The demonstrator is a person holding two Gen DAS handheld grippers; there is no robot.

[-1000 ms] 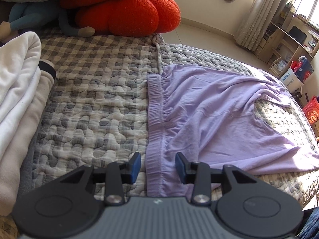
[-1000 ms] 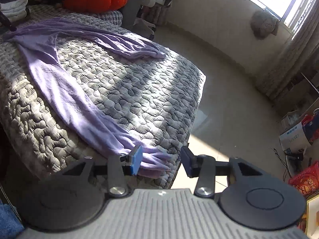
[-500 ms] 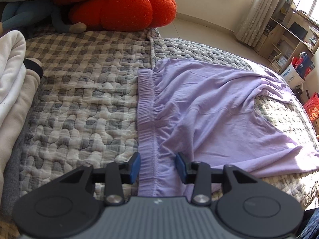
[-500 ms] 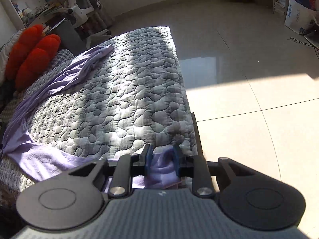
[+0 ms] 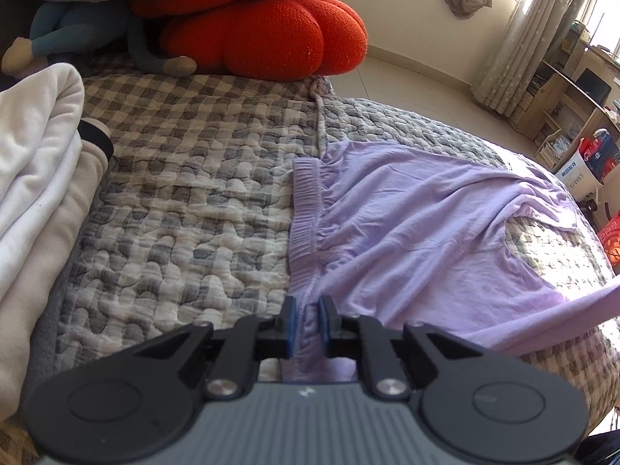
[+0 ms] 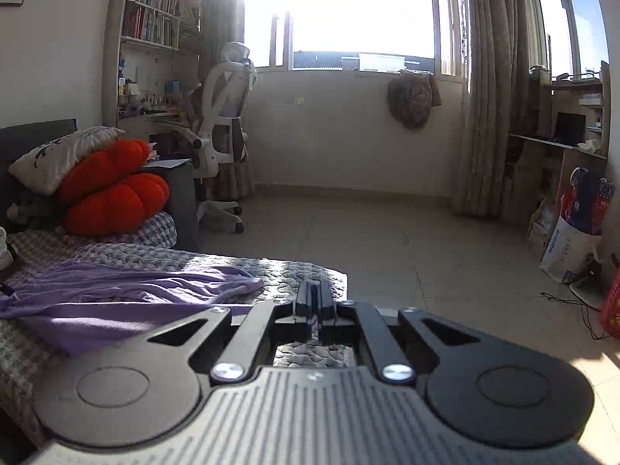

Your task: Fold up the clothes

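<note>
On the quilted bedspread point(image 5: 186, 209), soft lilac trousers point(image 5: 418, 232) — ribbed waistband, crumpled legs

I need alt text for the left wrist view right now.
The left tongs are closing on the waistband of lilac trousers spread across a grey checked quilt. Folded white clothes lie at left, red cushions behind.

No lettering (all too small) is legible.
</note>
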